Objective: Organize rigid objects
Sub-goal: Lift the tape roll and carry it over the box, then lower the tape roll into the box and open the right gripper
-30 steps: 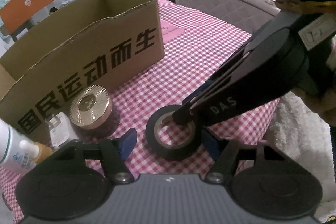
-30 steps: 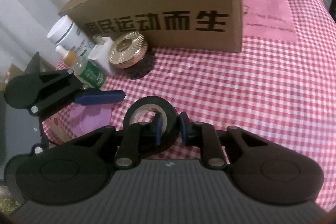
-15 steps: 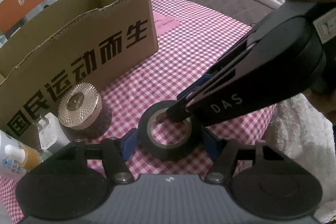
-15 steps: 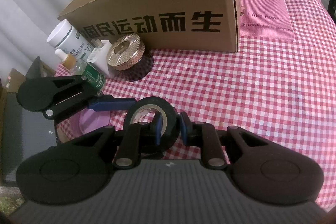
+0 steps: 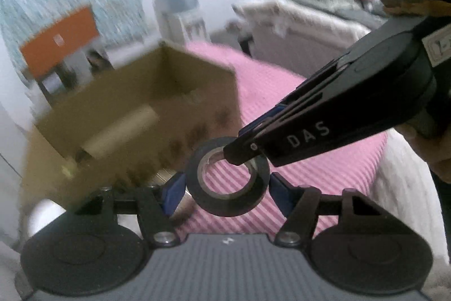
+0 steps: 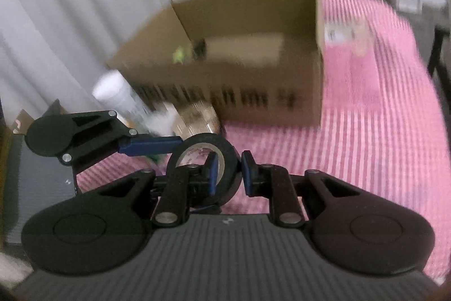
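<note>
A black roll of tape [image 5: 227, 179] hangs above the pink checked tablecloth [image 5: 310, 160]. My right gripper [image 6: 227, 171] is shut on the roll's wall [image 6: 229, 157], one finger inside the hole and one outside; its tip shows in the left wrist view [image 5: 239, 154]. My left gripper [image 5: 227, 188] straddles the roll, with a blue pad [image 5: 173, 189] close on each side; a small gap shows on the right. The open cardboard box [image 5: 135, 117] stands behind, also in the right wrist view [image 6: 239, 61]. Both views are motion-blurred.
A cardboard tube [image 5: 118, 129] lies inside the box. A white bottle [image 6: 118, 95], a gold-lidded jar [image 6: 197, 120] and small items stand left of the box front. A sofa [image 5: 310, 24] is beyond the table.
Both grippers and the tape roll have risen off the table; the box interior has come into view. My left pads have closed in around the roll.
</note>
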Tool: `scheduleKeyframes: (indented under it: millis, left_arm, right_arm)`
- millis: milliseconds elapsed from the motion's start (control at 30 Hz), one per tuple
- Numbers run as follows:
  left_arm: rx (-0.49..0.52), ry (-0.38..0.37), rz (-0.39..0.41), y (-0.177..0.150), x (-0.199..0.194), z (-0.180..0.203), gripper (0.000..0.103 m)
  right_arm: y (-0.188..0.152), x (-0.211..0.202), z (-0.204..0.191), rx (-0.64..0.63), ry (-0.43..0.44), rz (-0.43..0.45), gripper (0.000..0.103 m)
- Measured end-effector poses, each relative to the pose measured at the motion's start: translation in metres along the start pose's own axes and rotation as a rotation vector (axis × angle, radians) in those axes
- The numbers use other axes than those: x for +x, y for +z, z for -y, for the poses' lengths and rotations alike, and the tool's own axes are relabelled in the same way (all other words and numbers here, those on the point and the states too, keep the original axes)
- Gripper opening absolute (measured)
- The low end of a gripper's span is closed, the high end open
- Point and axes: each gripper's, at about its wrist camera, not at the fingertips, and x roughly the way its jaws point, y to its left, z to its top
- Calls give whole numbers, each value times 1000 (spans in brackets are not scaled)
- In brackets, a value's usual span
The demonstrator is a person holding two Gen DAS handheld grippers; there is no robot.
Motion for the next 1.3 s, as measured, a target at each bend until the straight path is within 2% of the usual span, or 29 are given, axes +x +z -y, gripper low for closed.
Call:
scheduleKeyframes:
  millis: [167,267,400,533,733,867,1033,1200,1300]
  left_arm:
    - [-4,95,96,27,-37,-33,66]
    - [6,148,120,41,-47,-53,66]
    - [-9,187,111,57,-50,-81,66]
    - [-25,196,73,68,-37,-109,66]
    - [-87,135,-62,76,14,-154,66]
    - [-139,55,-203,72,60,-176,66]
    - [-184,-18,-361,58,107,-190,66]
    - [-210,-54,-471,51,142,-204,66]
    - [-227,-64,-526,47,154,-207,66]
  right_arm:
    - [44,-27,-31,-112,26,128,16]
    - [74,-31,-47,-164,55,180,17]
    - [111,-24,-62,-211,94,204,17]
    - [146,-4,-66,-214,133,180,17]
    - [189,54,-57,-162,164,57,17]
    - [205,107,-36,-66,184,-86,17]
    - [203,171,-7,49,209,-268,17]
    - [196,215,6,120,228,-396,17]
    - [193,232,10,132,230,-443,17]
